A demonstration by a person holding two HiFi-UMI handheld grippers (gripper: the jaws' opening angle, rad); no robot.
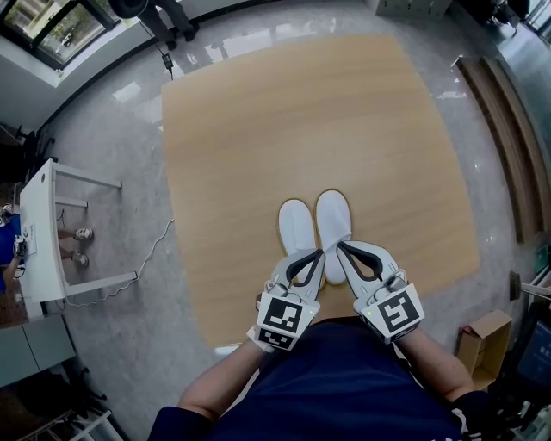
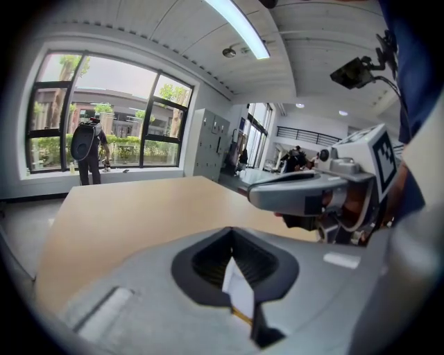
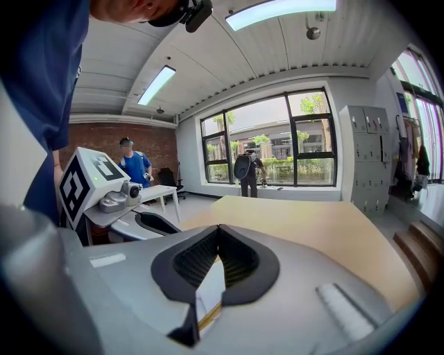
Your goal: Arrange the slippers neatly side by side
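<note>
The slippers (image 1: 332, 215) lie close side by side on the counter (image 1: 258, 121) (arranging looks done). Left hand-held gripper (image 1: 319, 253) and right hand-held gripper (image 1: 339, 245) hover closed, empty; next, probably just pulling away.

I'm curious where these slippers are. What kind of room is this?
Probably an office or lab workroom, not a home: big windows, tall grey lockers, a white desk and long ceiling lights.
</note>
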